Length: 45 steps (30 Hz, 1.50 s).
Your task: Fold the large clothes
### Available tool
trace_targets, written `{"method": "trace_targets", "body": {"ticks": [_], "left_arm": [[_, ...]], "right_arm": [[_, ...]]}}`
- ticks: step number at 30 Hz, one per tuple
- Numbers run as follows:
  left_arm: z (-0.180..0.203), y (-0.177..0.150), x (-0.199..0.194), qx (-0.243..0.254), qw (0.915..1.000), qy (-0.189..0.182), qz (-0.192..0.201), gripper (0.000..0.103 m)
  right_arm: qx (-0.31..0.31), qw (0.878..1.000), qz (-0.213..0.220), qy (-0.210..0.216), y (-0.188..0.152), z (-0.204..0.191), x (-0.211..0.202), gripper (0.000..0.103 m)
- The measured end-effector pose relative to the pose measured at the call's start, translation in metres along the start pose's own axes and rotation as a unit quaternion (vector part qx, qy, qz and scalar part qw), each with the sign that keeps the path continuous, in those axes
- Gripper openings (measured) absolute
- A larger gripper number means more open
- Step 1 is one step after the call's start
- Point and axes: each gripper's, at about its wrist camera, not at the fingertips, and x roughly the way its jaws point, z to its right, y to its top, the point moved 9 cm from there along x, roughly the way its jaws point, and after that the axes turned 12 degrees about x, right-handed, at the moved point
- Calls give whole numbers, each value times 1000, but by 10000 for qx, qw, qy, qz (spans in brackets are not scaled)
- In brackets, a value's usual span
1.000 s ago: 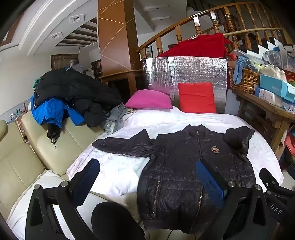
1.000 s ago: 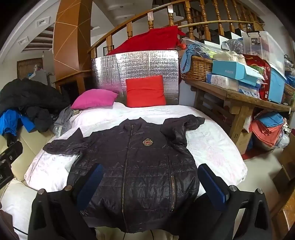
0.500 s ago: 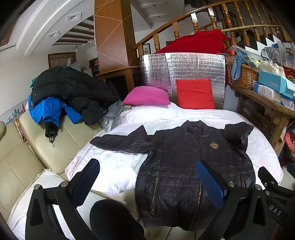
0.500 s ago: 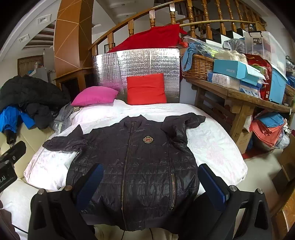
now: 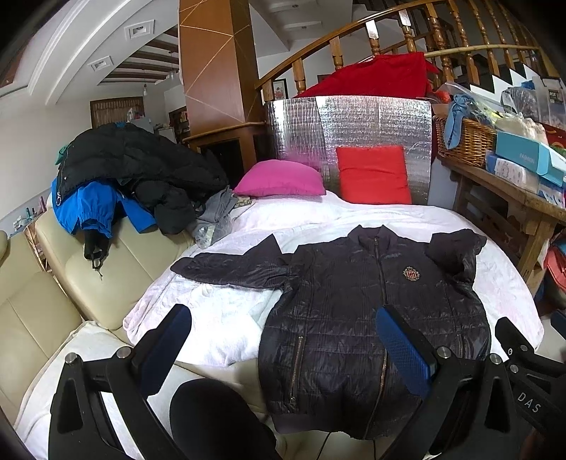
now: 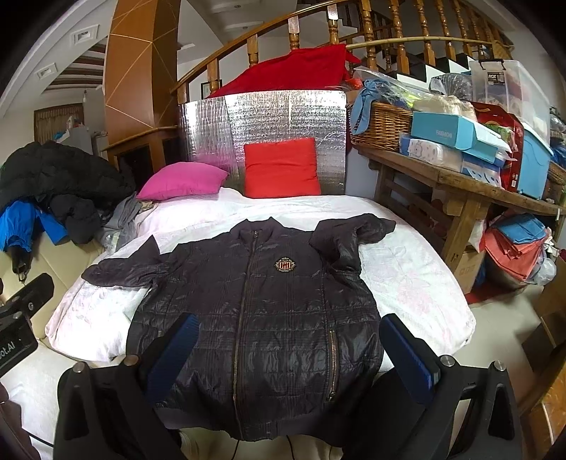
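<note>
Left wrist: you are holding the left gripper [image 5: 283, 334] wide apart and empty; the dark jacket [image 5: 371, 318] is lying flat on the white bed [image 5: 219, 311] | Right wrist: you are keeping the right gripper [image 6: 288, 345] spread, gripping nothing, above the jacket hem.

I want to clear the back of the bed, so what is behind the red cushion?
Behind the red cushion stands a silver quilted foil panel, which the cushion leans against. A red cloth lies over the panel's top, below the wooden railing. The panel's lower middle is covered.
</note>
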Motion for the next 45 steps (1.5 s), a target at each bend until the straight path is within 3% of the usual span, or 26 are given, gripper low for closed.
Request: {"method": "trace_targets", "body": {"ticks": [13,17,21,23,27,30,33,35,38,43,45], "left_arm": [[7,3,39,98,9998,34,-198,103],[7,15,78,130,9994,179,-259,103],[15,32,159,-14,9985,110,-543,103],[25,38,200,-115,9974,-16,-708,103],[48,47,275,-35,9954,-21,-960,103],[72,54,317,-42,9941,-177,-1066,103],[101,62,350,-155,9923,-381,-1165,103],[112,69,364,-162,9926,-471,-1106,103],[127,66,377,39,9926,-532,-1091,103],[132,61,391,356,9919,-442,-1137,103],[132,57,396,416,9911,-407,-1195,103]], "right_arm": [[13,9996,-242,-142,-5,8,30,103],[201,9994,-286,-40,9,23,60,103],[800,9957,-332,319,43,62,109,103],[1325,9875,-503,696,63,93,150,103],[2440,9608,-942,922,90,163,241,103],[3444,9268,-1071,1045,108,218,315,103],[4193,8896,-1121,1422,126,250,375,103],[4543,8718,-1094,1471,136,267,408,103],[4702,8672,-954,1335,154,289,453,103],[4731,8686,-1167,905,157,308,512,101],[4802,8616,-1268,1050,157,308,532,90]]}}
